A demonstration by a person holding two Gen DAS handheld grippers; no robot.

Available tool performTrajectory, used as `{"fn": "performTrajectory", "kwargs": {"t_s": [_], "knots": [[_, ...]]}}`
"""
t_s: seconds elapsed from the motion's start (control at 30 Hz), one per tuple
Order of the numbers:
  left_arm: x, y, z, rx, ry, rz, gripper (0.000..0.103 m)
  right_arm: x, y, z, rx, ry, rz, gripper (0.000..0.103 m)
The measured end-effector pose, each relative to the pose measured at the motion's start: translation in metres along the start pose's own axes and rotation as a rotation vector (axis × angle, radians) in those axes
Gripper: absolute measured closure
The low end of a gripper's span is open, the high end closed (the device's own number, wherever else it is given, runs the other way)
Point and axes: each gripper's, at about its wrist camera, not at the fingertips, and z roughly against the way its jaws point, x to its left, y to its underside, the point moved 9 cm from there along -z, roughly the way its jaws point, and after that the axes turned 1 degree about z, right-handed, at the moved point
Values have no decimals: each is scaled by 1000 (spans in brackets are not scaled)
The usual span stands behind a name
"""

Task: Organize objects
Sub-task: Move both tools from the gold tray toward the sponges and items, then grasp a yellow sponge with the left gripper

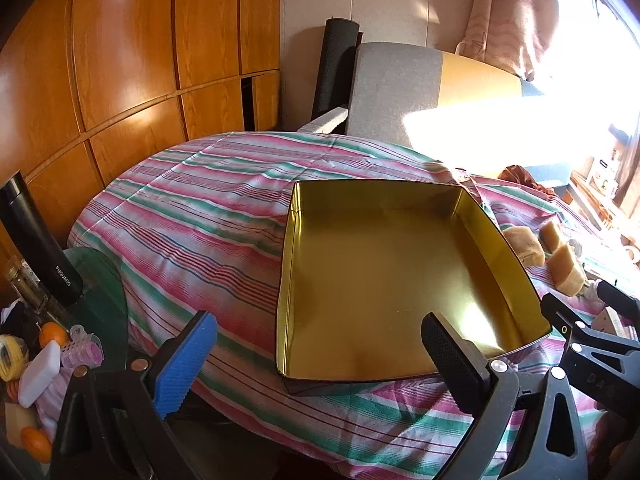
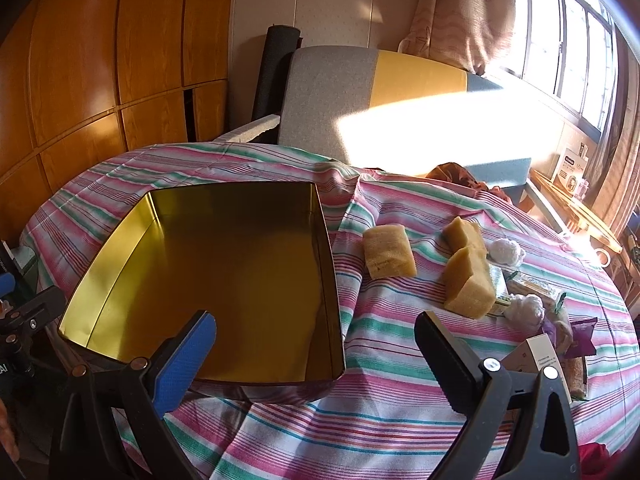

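Observation:
An open gold tin box (image 1: 380,280) lies empty on the striped pink and green cloth (image 1: 192,208). My left gripper (image 1: 320,364) hovers open at the tin's near edge, with nothing between its blue and black pads. In the right wrist view the same tin (image 2: 224,280) is at the left. Three yellow sponge blocks (image 2: 388,250) (image 2: 464,232) (image 2: 470,280) lie on the cloth to its right, beside two white balls (image 2: 508,252) (image 2: 524,308). My right gripper (image 2: 316,360) is open and empty, low over the tin's near right corner.
A black flask (image 1: 40,240), oranges (image 1: 52,334), hair rollers (image 1: 82,350) and a white case (image 1: 38,372) crowd a side table at the left. Small packets and a carton (image 2: 536,354) lie at the cloth's right edge. A grey and yellow sofa (image 2: 332,92) stands behind.

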Motion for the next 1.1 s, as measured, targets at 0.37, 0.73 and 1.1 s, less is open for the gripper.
{"fn": "performTrajectory", "kwargs": {"t_s": [0.37,0.73,1.1], "knots": [[-20,0,-5,18,23,-63,0,-34,-1,-8,17,6,-47,2],[-65,-12,-8,26,117,-169,0,-140,-6,-21,46,97,-150,2],[-161,-40,-14,49,295,-329,3,-242,-2,-55,72,140,-225,2]]}}
